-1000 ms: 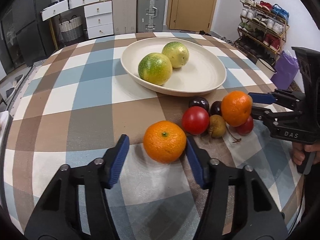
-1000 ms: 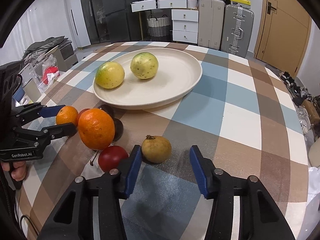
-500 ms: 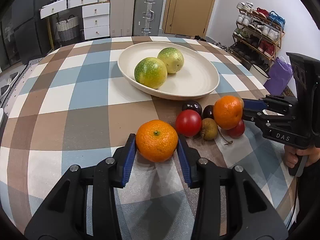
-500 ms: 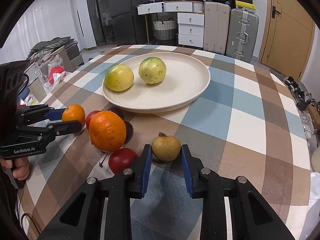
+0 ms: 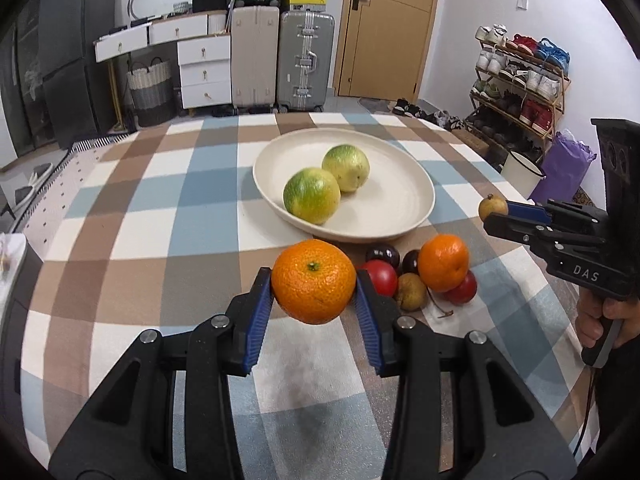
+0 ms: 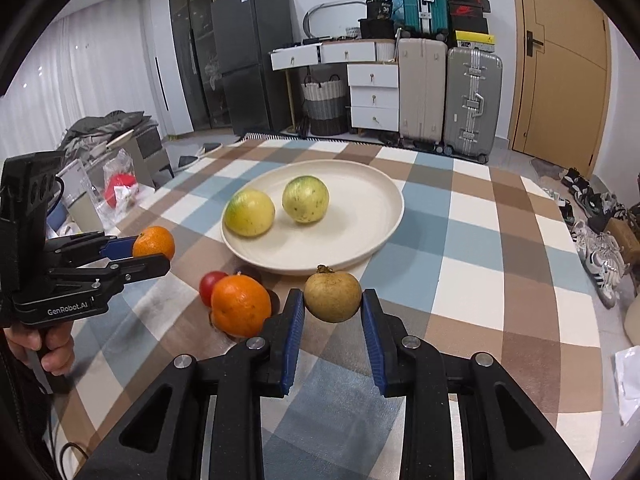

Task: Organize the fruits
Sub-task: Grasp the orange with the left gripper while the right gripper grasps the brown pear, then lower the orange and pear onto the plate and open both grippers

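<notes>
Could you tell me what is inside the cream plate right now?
Two yellow-green round fruits sit side by side in the cream plate, with nothing else visible in it. The patches of plate directly beneath them are covered.

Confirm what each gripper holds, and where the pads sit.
Left gripper holds an orange, pads on its two sides. Right gripper holds a brown fruit, also pinched at its sides.

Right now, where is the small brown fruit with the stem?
The brown fruit is clamped in the right gripper, lifted off the checked tablecloth just in front of the cream plate, right of the loose orange.
</notes>
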Tool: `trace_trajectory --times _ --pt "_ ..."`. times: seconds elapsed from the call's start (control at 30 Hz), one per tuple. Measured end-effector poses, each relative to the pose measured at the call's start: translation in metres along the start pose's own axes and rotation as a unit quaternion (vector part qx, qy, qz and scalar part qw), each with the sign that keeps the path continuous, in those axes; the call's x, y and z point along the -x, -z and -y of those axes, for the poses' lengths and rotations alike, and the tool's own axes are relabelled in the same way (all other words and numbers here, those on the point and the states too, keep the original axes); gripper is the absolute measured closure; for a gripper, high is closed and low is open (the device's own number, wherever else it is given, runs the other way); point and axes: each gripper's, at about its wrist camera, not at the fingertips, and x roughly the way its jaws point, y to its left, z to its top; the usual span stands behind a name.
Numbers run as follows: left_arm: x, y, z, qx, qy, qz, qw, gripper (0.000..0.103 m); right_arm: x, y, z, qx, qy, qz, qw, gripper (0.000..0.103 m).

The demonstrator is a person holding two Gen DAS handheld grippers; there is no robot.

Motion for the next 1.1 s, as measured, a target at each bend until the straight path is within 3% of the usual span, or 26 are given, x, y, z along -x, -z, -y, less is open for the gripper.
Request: trace_trajectory --times 0.4,0.8,1.1 --pt "0.009 -0.028 0.017 -0.022 0.001 0.041 0.9989 0.065 0.016 -0.018 -0.01 0.008 -0.008 0.021 1.0 0.074" --pt "-0.016 -0.05 0.022 -0.013 0.016 0.041 0.9989 0.065 0.008 -0.045 -0.005 -0.013 -0.009 0.042 0.999 0.074" --pt "-0.041 -0.047 0.016 -0.014 0.009 0.022 0.9996 0.065 -0.019 -0.052 -0.001 -0.018 -0.012 0.027 0.999 0.074"
